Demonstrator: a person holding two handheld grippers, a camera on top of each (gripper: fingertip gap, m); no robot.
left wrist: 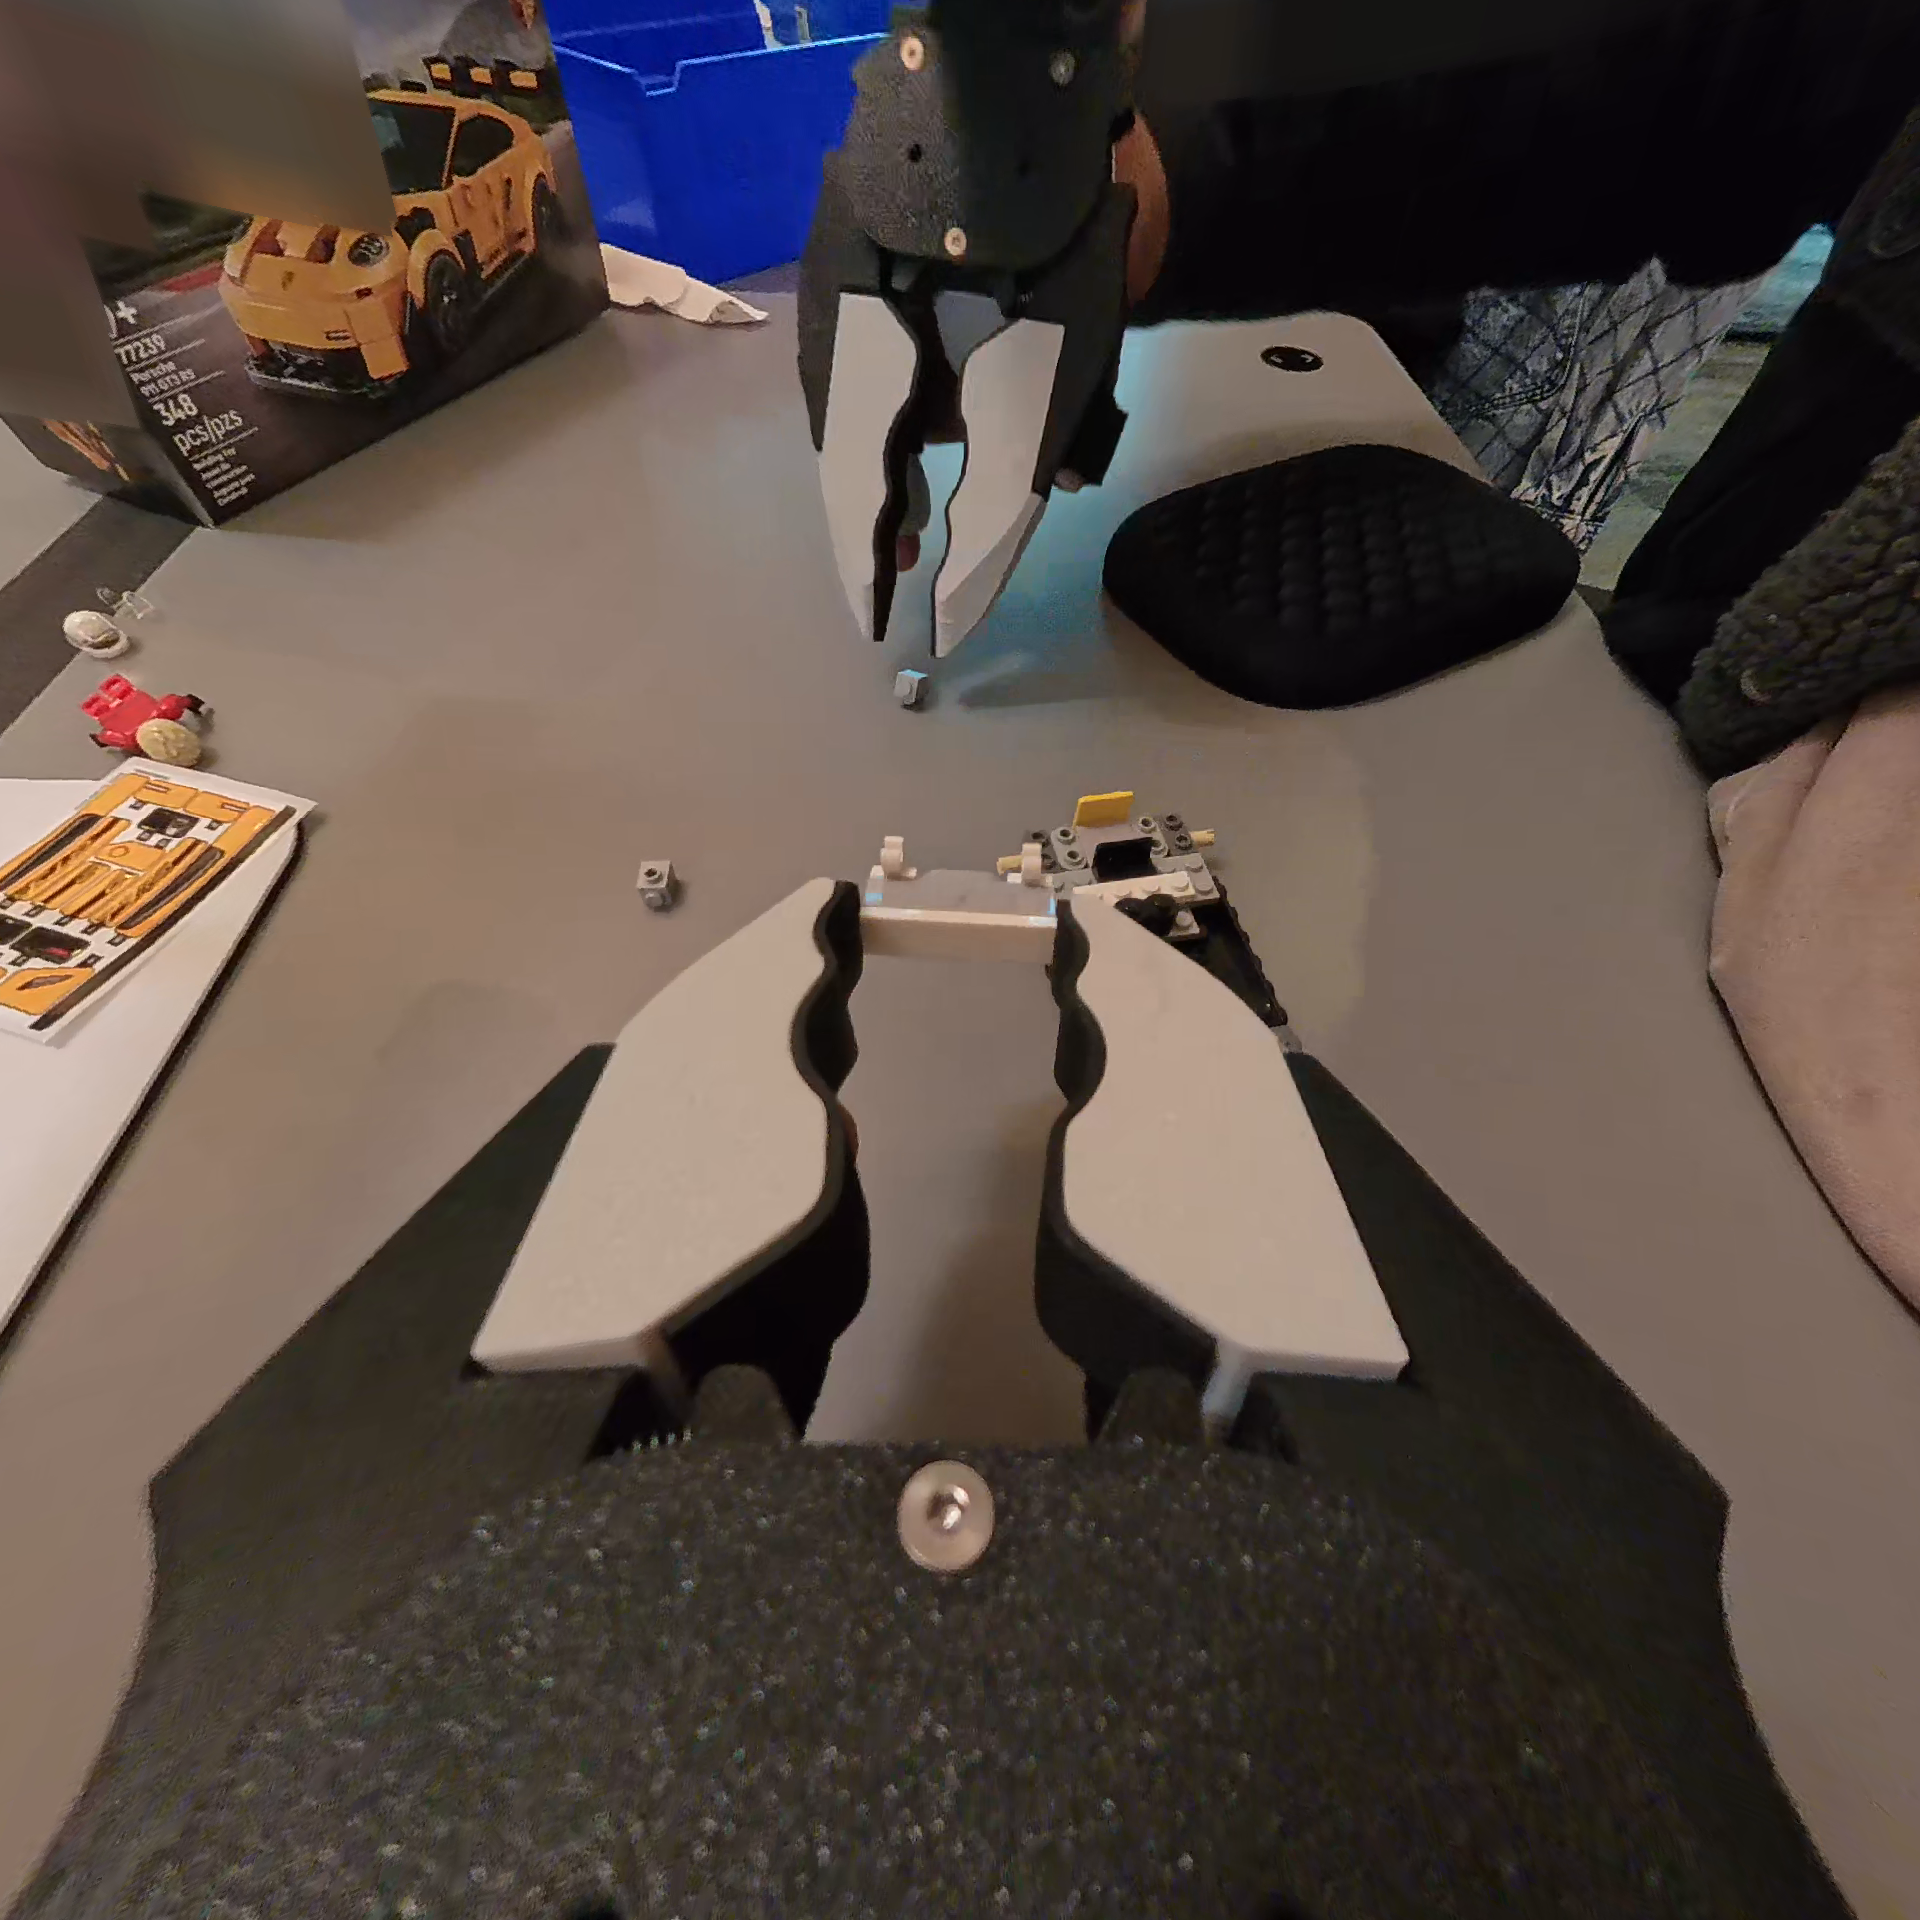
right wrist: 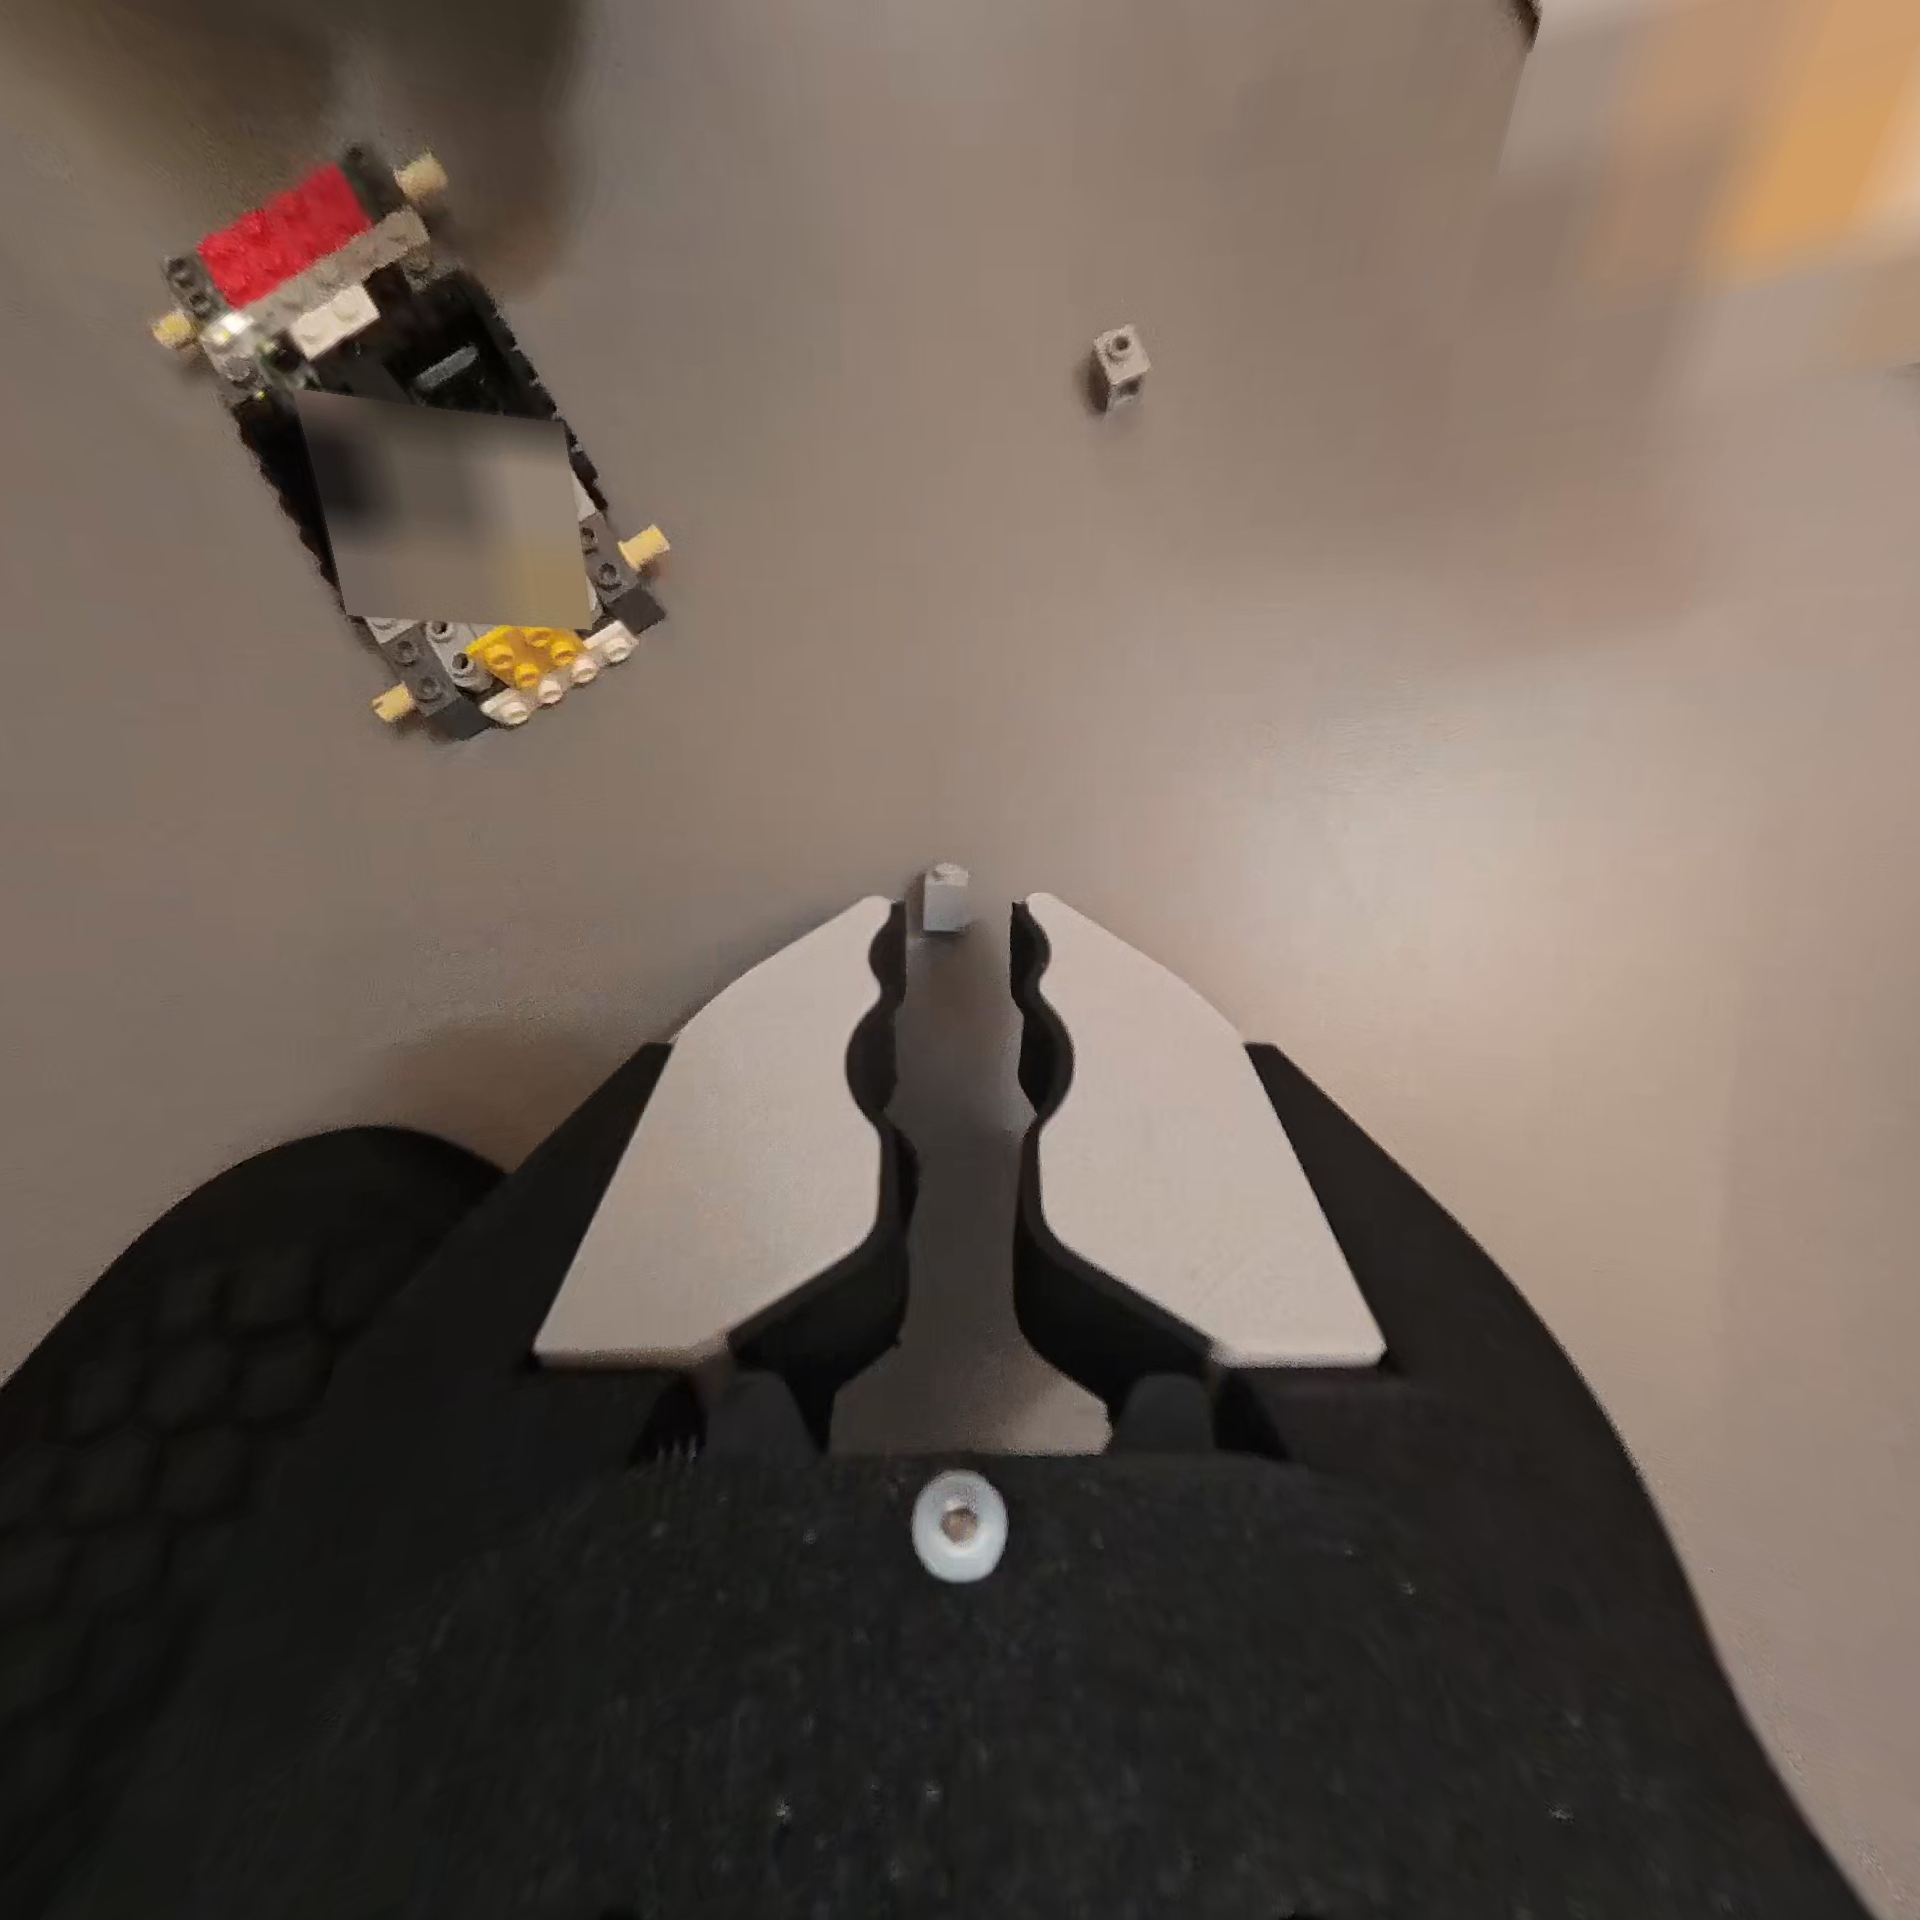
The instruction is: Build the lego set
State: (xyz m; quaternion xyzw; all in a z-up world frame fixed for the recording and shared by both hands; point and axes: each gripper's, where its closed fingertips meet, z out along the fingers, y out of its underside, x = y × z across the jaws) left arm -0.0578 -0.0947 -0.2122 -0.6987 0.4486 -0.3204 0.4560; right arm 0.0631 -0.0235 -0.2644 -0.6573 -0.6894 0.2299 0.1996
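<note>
My left gripper is shut on a flat white piece, held across its fingertips just above the grey table. The part-built car chassis, black and grey with a yellow part, lies just right of it. It also shows in the right wrist view, with a red end. My right gripper is open, tips down, with a small grey brick between its fingertips, close to the left one. In the left wrist view this gripper hovers right over that brick. A second small grey brick lies loose.
The set's box and a blue bin stand at the far left. A sticker sheet and a red piece lie at the left. A black padded cushion lies at the far right. A person's clothing fills the right edge. Spacing between my two grippers at the tips: around 15 cm.
</note>
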